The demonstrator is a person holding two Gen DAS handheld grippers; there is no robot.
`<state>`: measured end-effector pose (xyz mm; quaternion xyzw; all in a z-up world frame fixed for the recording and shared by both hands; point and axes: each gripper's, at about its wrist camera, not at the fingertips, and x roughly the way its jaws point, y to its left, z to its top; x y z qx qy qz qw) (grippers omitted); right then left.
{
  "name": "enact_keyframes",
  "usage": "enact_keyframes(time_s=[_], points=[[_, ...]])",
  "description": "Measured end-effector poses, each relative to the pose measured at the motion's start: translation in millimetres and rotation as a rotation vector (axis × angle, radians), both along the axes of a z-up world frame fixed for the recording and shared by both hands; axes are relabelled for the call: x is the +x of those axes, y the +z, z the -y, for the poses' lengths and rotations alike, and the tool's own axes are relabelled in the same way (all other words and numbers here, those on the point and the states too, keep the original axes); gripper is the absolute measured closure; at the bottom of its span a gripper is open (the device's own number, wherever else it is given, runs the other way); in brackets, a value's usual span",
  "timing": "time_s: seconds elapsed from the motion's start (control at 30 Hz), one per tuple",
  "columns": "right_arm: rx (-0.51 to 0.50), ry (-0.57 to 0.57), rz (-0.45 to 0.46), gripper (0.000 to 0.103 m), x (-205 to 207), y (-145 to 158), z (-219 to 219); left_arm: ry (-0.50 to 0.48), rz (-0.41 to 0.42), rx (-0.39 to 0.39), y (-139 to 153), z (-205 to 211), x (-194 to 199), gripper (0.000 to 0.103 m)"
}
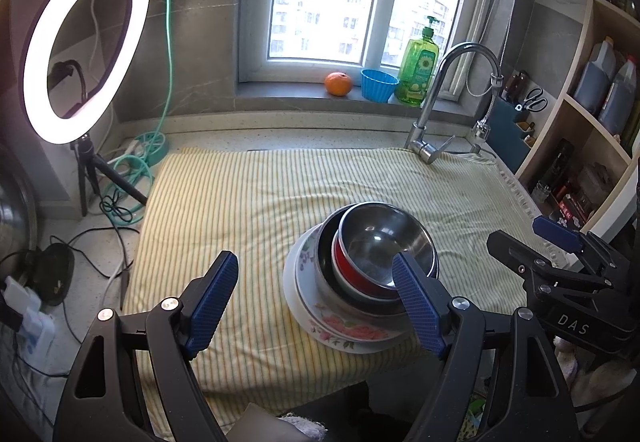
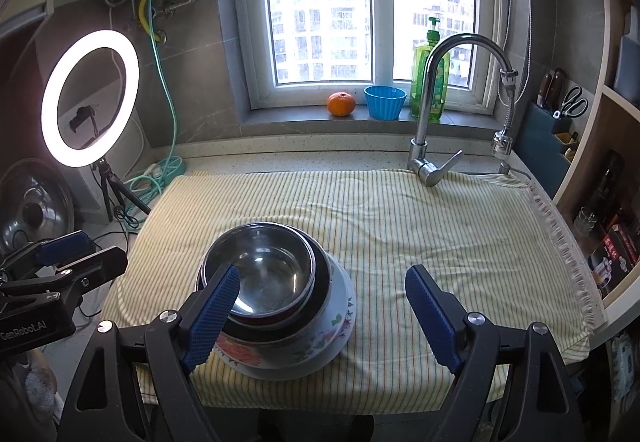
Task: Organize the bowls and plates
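Observation:
A stack of dishes stands on the striped cloth (image 1: 248,194) near its front edge. At the bottom are white floral plates (image 1: 340,330) (image 2: 320,338). On them nest steel bowls, the top one (image 1: 380,242) (image 2: 272,270) with a red outside, sitting tilted. My left gripper (image 1: 316,294) is open and empty, just left of the stack and above the cloth. My right gripper (image 2: 324,302) is open and empty, just right of the stack. Each gripper shows at the edge of the other's view: the right one (image 1: 560,242), the left one (image 2: 68,254).
A tap (image 2: 436,98) rises at the cloth's back right. On the sill stand an orange (image 2: 341,104), a blue cup (image 2: 385,102) and a green soap bottle (image 2: 430,78). A ring light (image 2: 90,98) with cables stands at left; shelves (image 1: 592,114) at right.

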<state>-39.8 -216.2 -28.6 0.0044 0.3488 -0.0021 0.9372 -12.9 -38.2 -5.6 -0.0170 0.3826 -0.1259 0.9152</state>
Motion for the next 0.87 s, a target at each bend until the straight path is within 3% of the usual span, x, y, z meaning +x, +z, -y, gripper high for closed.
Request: enact_keyframes(time_s=[0.87], points=[[-0.004,-0.004,-0.03,0.021,11.1,-9.5,9.1,0.008,-0.01,0.004,-3.1,4.0,9.0,0.023]])
